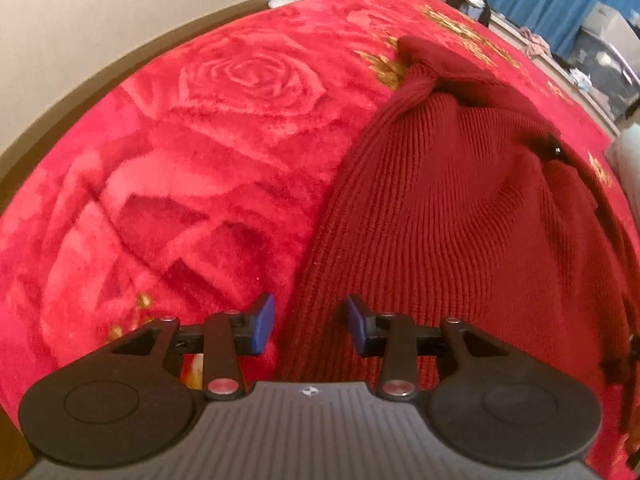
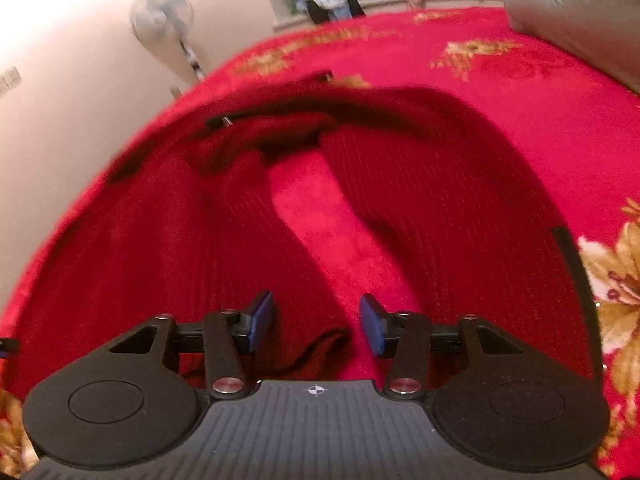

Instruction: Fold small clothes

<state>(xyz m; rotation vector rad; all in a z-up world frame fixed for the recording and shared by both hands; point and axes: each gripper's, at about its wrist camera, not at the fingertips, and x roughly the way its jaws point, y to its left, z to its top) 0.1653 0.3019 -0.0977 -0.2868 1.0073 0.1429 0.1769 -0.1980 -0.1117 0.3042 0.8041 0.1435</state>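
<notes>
- Our right view blurs the dark red knit garment (image 2: 440,184); far folds unclear
- It runs lengthwise away from us across the blanket (image 1: 180,160)
- Left gripper (image 1: 310,324), right gripper (image 2: 316,324): jaws wide, holding nothing

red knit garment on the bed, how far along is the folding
Barely begun. Done: the dark red ribbed knit garment lies on the red rose-patterned plush blanket, but it is bunched and twisted near its far end, with no neat fold visible. In hand: nothing; the left gripper and right gripper are both open, at its near edge. Left: smoothing it flat, then all the folds.
</notes>
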